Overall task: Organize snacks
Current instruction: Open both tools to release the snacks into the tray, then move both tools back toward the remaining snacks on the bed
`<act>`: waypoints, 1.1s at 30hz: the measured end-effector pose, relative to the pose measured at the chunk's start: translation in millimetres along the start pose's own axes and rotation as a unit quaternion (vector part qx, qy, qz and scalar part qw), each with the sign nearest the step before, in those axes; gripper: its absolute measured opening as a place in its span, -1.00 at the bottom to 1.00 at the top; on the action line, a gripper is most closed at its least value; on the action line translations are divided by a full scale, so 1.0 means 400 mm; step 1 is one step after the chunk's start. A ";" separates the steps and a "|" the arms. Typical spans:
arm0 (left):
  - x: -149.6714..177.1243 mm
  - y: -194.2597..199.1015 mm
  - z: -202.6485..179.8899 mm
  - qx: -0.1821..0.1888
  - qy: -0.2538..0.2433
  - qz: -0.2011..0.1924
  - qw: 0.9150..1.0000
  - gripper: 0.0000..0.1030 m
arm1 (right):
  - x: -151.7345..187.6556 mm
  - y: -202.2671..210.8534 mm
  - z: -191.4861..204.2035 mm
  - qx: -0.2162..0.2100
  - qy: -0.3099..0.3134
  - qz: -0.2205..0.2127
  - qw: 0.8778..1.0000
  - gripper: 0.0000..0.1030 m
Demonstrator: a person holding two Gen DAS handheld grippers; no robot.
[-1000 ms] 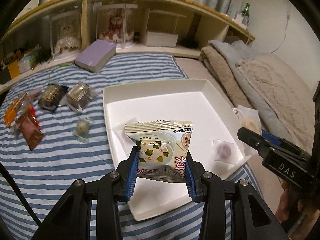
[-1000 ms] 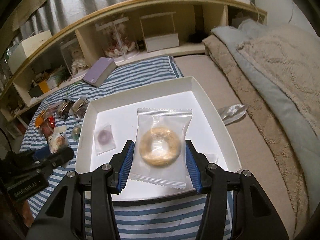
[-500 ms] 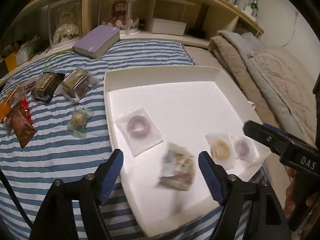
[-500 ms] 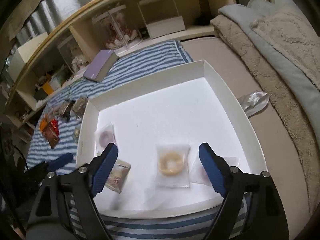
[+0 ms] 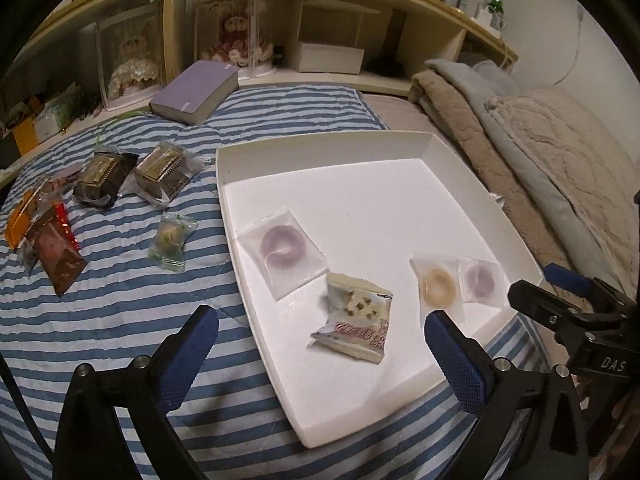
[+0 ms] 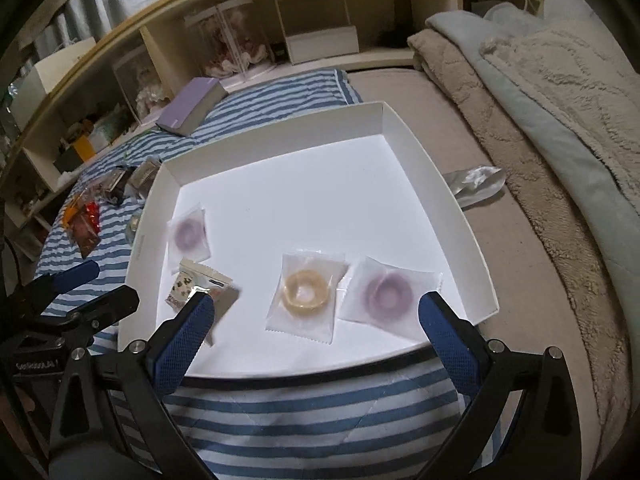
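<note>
A white tray (image 5: 320,142) lies on the striped bed cover. My left gripper (image 5: 320,318) hovers over its near corner, jaws opening wide, nothing pressed between them. A crumpled snack packet (image 5: 356,326) lies loose on the tray floor under it, beside a purple ring packet (image 5: 282,246). In the right wrist view, my right gripper (image 6: 316,304) is also opening over the tray (image 6: 280,132). Below it lie a yellow ring packet (image 6: 306,290) and a second purple ring packet (image 6: 390,294), neither touched. Each gripper shows at the edge of the other's view.
Loose snacks lie on the striped cover left of the tray: two brown cakes (image 5: 160,172), a green-wrapped sweet (image 5: 172,240), and red and orange packets (image 5: 44,236). A purple book (image 5: 196,90) sits near the shelf. Folded blankets (image 5: 540,140) and a silver wrapper (image 6: 476,182) are on the right.
Both grippers went from shut to wide open and sank a little. The snack packet dropped from the left gripper into the tray, and the yellow ring packet dropped from the right.
</note>
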State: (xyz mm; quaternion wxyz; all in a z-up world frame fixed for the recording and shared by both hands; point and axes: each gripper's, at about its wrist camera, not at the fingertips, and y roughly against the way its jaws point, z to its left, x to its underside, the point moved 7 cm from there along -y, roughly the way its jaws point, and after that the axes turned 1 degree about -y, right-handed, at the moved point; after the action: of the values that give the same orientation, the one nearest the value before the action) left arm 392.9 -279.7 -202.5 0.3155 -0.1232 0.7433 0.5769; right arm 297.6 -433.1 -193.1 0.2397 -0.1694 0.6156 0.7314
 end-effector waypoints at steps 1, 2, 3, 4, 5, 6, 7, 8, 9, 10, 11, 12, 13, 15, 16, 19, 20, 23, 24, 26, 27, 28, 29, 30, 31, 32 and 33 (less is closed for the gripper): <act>0.004 0.009 0.000 -0.001 -0.001 -0.002 1.000 1.00 | 0.002 0.007 0.001 0.002 0.001 -0.003 1.000 1.00; 0.007 0.019 0.000 -0.002 -0.001 -0.005 1.000 1.00 | 0.004 0.012 0.001 0.004 0.002 -0.005 1.000 1.00; 0.009 0.027 -0.002 -0.001 0.000 -0.006 1.000 1.00 | 0.006 0.019 0.001 0.004 0.002 -0.007 1.000 1.00; 0.012 0.038 -0.001 0.000 0.002 -0.009 1.000 1.00 | 0.008 0.025 0.001 0.006 0.001 -0.009 1.000 1.00; 0.013 0.045 0.000 0.001 0.004 -0.010 1.000 1.00 | 0.010 0.030 0.000 0.007 0.000 -0.009 1.000 1.00; 0.013 0.054 0.002 0.003 0.006 -0.012 1.000 1.00 | 0.011 0.035 0.000 0.008 -0.001 -0.008 1.000 1.00; 0.014 0.066 0.005 0.004 0.008 -0.014 1.000 1.00 | 0.011 0.042 0.000 0.009 -0.001 -0.009 1.000 1.00; 0.014 0.079 0.008 0.004 0.009 -0.017 1.000 1.00 | 0.011 0.048 -0.001 0.011 -0.001 -0.011 1.000 1.00; 0.013 0.088 0.011 0.003 0.008 -0.019 1.000 1.00 | 0.010 0.057 -0.001 0.013 -0.001 -0.015 1.000 1.00; 0.012 0.099 0.014 0.003 0.008 -0.021 1.000 1.00 | 0.009 0.067 -0.002 0.014 -0.001 -0.018 1.000 1.00; 0.011 0.111 0.016 0.003 0.007 -0.025 1.000 1.00 | 0.008 0.075 -0.002 0.015 -0.002 -0.021 1.000 1.00; 0.008 0.128 0.020 0.003 0.007 -0.029 1.000 1.00 | 0.007 0.084 -0.002 0.017 -0.002 -0.022 1.000 1.00; 0.005 0.139 0.022 0.003 0.007 -0.032 0.999 1.00 | 0.005 0.092 0.000 0.018 -0.001 -0.024 1.000 1.00; 0.000 0.164 0.026 0.003 0.005 -0.038 0.999 1.00 | 0.002 0.107 0.005 0.019 0.002 -0.025 1.000 1.00; -0.003 0.178 0.027 0.003 0.003 -0.042 0.999 1.00 | 0.000 0.116 0.009 0.021 0.004 -0.025 0.999 1.00; -0.008 0.224 0.029 0.004 -0.004 -0.054 0.999 1.00 | -0.006 0.146 0.027 0.022 0.010 -0.033 0.999 1.00; -0.009 0.240 0.030 0.004 -0.006 -0.056 0.998 1.00 | -0.008 0.154 0.033 0.021 0.012 -0.036 0.999 1.00; -0.015 0.280 0.036 0.005 -0.010 -0.063 0.998 1.00 | -0.017 0.184 0.054 0.022 0.015 -0.044 0.999 1.00; -0.019 0.299 0.039 0.003 -0.011 -0.068 0.998 1.00 | -0.020 0.195 0.061 0.023 0.016 -0.047 0.999 1.00; -0.025 0.331 0.048 0.001 -0.013 -0.075 0.997 1.00 | -0.027 0.215 0.078 0.024 0.020 -0.052 0.998 1.00; -0.026 0.341 0.053 0.000 -0.015 -0.078 0.997 1.00 | -0.031 0.225 0.087 0.026 0.022 -0.055 0.998 1.00; -0.030 0.361 0.059 -0.001 -0.015 -0.083 0.996 1.00 | -0.036 0.236 0.096 0.027 0.024 -0.057 0.998 1.00; -0.034 0.382 0.066 -0.002 -0.015 -0.088 0.996 1.00 | -0.042 0.244 0.105 0.027 0.025 -0.060 0.998 1.00; -0.034 0.396 0.071 -0.002 -0.015 -0.092 0.996 1.00 | -0.046 0.253 0.114 0.027 0.026 -0.063 0.997 1.00; -0.035 0.414 0.077 -0.003 -0.015 -0.095 0.995 1.00 | -0.050 0.262 0.122 0.023 0.026 -0.065 0.997 1.00; -0.037 0.433 0.085 -0.004 -0.015 -0.100 0.995 1.00 | -0.053 0.271 0.132 0.021 0.026 -0.068 0.997 1.00; -0.036 0.451 0.093 -0.004 -0.015 -0.103 0.995 1.00 | -0.057 0.279 0.143 0.019 0.026 -0.071 0.997 1.00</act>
State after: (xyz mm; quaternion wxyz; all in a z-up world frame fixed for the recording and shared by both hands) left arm 317.5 -192.9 -57.9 0.3840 -0.1917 0.7195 0.5460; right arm 256.7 -394.5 -78.8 0.2781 -0.2268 0.6217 0.6962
